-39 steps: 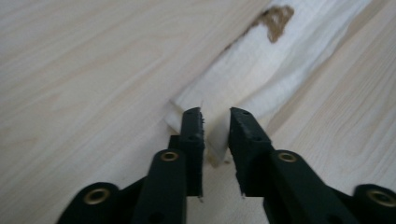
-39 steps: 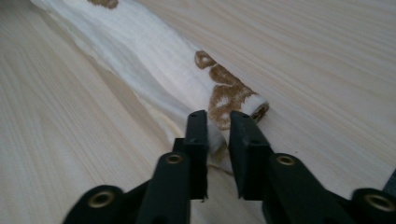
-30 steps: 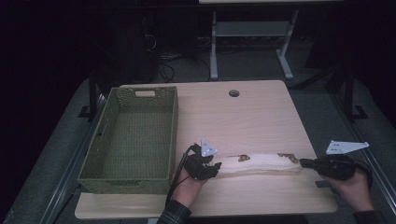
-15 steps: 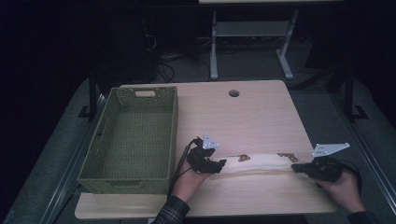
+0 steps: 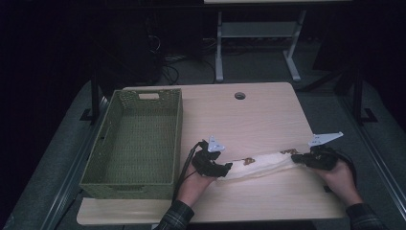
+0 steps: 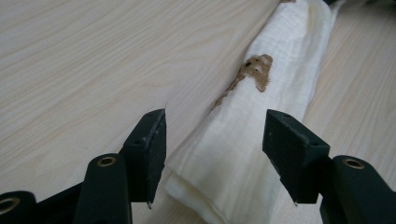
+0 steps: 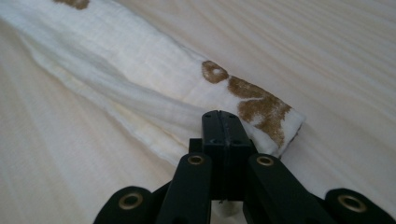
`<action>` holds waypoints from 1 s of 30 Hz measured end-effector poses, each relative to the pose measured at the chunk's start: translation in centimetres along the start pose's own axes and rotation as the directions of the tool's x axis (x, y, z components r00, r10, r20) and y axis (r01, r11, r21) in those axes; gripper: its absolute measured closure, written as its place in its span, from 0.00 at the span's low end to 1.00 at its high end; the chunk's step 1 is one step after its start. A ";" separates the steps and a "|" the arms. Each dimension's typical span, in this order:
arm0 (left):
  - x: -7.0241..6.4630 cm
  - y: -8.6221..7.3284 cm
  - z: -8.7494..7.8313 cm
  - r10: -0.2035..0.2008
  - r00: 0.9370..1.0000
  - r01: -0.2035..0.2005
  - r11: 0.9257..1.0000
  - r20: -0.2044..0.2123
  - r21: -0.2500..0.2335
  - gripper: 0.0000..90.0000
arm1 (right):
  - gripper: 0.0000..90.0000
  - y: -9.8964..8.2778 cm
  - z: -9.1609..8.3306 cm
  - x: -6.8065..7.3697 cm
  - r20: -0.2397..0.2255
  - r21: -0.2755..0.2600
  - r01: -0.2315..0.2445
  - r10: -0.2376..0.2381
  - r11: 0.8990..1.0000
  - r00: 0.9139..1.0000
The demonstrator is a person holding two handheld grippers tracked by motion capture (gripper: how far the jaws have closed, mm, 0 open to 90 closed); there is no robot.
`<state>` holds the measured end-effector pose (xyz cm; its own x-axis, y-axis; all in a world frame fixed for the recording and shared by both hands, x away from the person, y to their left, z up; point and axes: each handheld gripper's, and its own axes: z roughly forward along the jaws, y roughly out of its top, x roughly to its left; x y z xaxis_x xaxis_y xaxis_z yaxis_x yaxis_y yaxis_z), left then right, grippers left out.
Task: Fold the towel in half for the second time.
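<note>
A long white cloth (image 5: 261,164), rolled up like a tube, lies across the near part of the wooden table (image 5: 268,115). It has brown marks on it.

The left gripper (image 6: 212,149) is at the left end of the cloth. Its jaws stand apart, one on each side of the roll, not pressing it. They have just been opening.

The right gripper (image 7: 223,140) is at the right end. Its jaws are pressed together, and it looks like they pinch the cloth's edge, though that spot is partly hidden.

A green basket (image 5: 136,139) sits on the left side of the table, just beside the left gripper.
</note>
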<state>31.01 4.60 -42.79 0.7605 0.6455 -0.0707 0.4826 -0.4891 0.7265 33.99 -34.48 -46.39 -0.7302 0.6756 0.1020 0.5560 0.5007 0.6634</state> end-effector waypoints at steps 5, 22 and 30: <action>0.2 0.1 0.1 -0.002 1.000 0.002 1.000 -0.001 0.001 0.44 | 1.00 0.9 0.8 -0.9 0.003 -0.004 -0.013 0.013 1.000 1.000; 1.3 0.5 2.0 -0.006 1.000 0.006 1.000 0.006 0.009 0.52 | 1.00 4.9 4.6 -3.4 0.000 -0.039 0.005 -0.005 0.999 1.000; 1.8 0.2 3.7 -0.003 0.999 0.001 0.998 0.038 0.069 0.79 | 0.83 4.0 2.0 -3.2 0.008 -0.105 -0.025 0.026 0.994 1.000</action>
<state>34.07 3.54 -45.28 0.7749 0.6242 -0.0992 0.5121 -0.5281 0.6774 39.39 -33.55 -45.53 -0.7125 0.6925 0.1132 0.5293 0.4245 0.7346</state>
